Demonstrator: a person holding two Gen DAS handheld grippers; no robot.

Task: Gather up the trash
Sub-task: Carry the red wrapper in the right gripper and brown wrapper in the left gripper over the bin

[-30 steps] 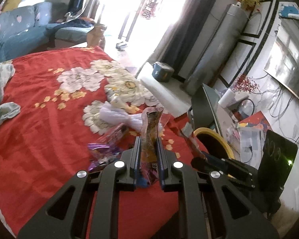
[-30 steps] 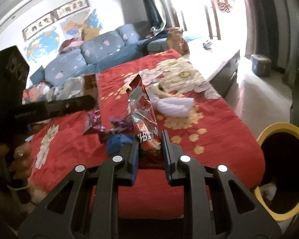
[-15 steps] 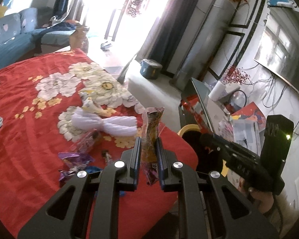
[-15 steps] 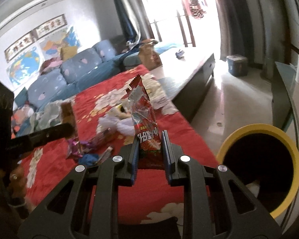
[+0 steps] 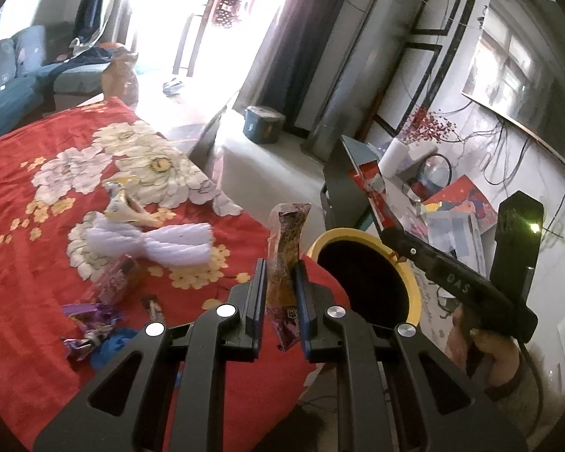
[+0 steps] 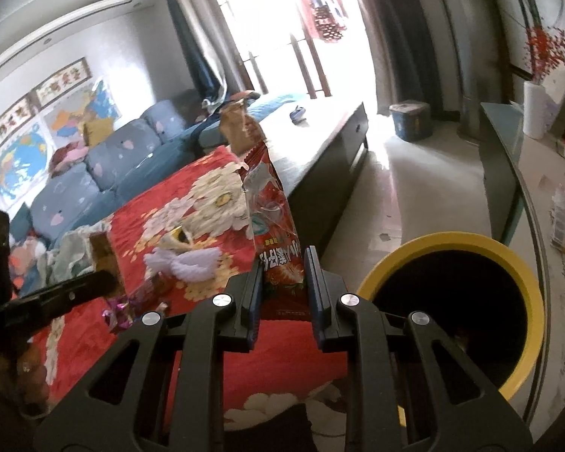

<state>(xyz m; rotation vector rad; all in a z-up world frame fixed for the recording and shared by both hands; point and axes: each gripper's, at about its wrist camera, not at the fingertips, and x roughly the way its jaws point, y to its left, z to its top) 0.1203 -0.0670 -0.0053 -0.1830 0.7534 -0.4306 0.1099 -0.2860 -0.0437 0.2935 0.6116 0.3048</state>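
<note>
The desk (image 5: 26,196), spread with a red flowered cloth, fills the left of both views, and over the last second it has slid leftward in both as each camera swings toward the floor beside it. There the yellow-rimmed bin (image 6: 452,243) stands, dark inside, now far larger in the right wrist view and fully clear of the desk's edge in the left wrist view (image 5: 358,231). That shift reads as the carry stage nearly done: both hands are bringing their loads to the bin's mouth.

On the cloth lie a white twisted bundle (image 5: 169,243), a crumpled purple wrapper (image 5: 90,318) and a blue scrap (image 5: 113,344) beside it, all still to be gathered.

The right tool (image 6: 284,282) is clamped on a red snack packet (image 6: 273,222), which stands upright between its pads, just left of the bin's rim in that view. The left tool (image 5: 278,282) is closed tight on a brown-and-purple wrapper (image 5: 284,248), also upright, with the bin just to its right. Neither grip has altered while the hands travelled.

Neither piece looks to be over the opening yet, so my judgement is that a little more travel toward the bin is needed before letting go; thin, light wrappers could flutter wide if dropped from the rim's edge.
</note>
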